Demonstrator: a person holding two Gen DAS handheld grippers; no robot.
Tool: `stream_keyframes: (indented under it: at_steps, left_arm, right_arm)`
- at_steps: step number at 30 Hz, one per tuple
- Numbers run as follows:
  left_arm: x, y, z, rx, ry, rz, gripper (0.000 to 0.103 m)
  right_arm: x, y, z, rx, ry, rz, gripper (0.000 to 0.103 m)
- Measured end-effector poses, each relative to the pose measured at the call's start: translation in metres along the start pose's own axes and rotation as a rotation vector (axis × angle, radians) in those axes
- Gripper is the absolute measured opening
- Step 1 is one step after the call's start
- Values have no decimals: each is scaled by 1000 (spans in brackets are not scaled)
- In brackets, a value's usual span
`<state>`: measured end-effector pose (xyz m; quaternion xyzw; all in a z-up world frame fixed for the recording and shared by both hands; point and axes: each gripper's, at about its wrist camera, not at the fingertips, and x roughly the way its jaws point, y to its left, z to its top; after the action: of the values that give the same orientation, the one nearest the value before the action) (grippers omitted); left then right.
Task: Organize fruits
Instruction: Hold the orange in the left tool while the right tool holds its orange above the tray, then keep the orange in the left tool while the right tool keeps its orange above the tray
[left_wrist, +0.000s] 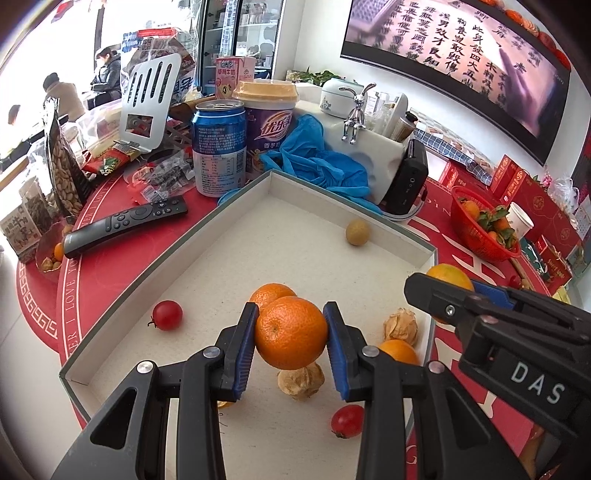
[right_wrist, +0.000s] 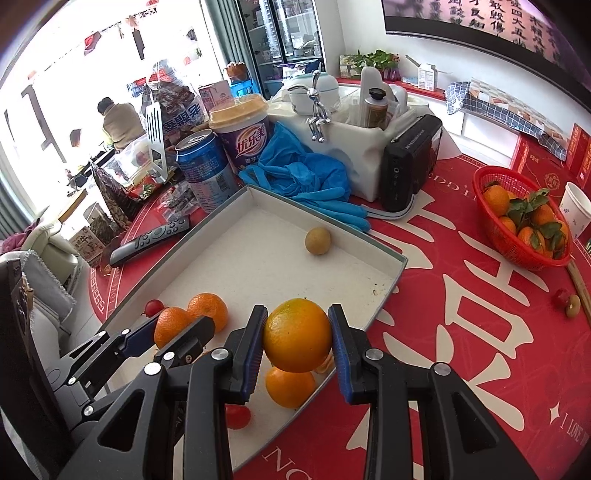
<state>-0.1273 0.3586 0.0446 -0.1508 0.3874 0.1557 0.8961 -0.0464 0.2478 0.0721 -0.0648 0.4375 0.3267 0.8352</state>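
Note:
A shallow white box lies on the red tablecloth with loose fruit inside. My left gripper is shut on an orange, held just above the box floor, with a second orange right behind it. Two cherry tomatoes, two papery husk fruits and a small yellow-brown fruit lie around. My right gripper is shut on a yellowish orange above the box's near right rim, over another orange.
A red basket of leafy tangerines and a paper cup stand at the right. Behind the box are a blue can, a purple cup, blue gloves, a black device and a remote. Two small fruits lie on the cloth.

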Motion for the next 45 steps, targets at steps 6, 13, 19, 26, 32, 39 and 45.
stream_keyframes:
  at_steps: [6,13,19,26,32,39,45]
  left_arm:
    - [1,3,1,-8,3,5,39]
    - [3,0,-1,6,11,7,39]
    - [5,-1,-2,9,19,8,39]
    - [8,-5,-3,20,27,8,39]
    - [8,-4,-3,22,25,12,39]
    - [8,-6,-4,27,26,12,39]
    - [8,-5,-4,27,27,13,39]
  right_arm:
    - [4,5,0,-7,15,5,35]
    - [4,6,0,-12,18,0,35]
    - [4,4,-1,-8,18,1,35]
    - [6,3,-3,-8,27,4,35]
    - [7,3,-3,-10,29,6,35]
    - [9,5,-4,-11,35,7,35]
    - [10,6,-4,-19,34,3,35]
